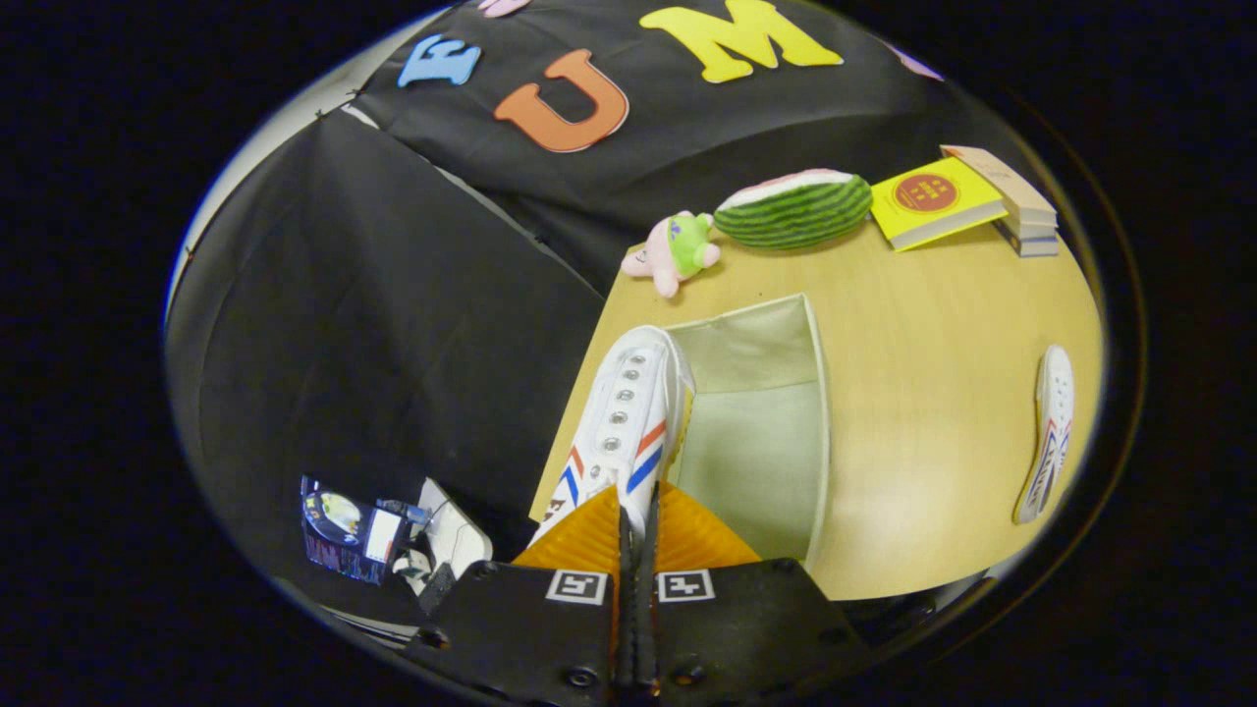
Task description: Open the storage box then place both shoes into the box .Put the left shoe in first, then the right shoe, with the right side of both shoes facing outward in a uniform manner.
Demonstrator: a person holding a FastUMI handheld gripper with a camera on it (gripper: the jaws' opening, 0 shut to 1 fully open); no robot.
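Note:
My gripper [636,520] is shut on a white shoe [621,422] with red and blue stripes, its orange fingers [587,540] pinching the shoe's rear upper. The shoe points away from me and hangs over the left rim of the open storage box [817,393], a pale fabric box whose inside shows bare. The second white shoe [1049,437] lies on its side on the wooden table [933,412], far to the right of the box.
Beyond the box, at the table's far edge, lie a pink and green plush toy [673,250], a watermelon-shaped cushion [793,208] and a stack of books [967,201]. Left of the table hangs black cloth, with small devices [393,535] low down near the fingers.

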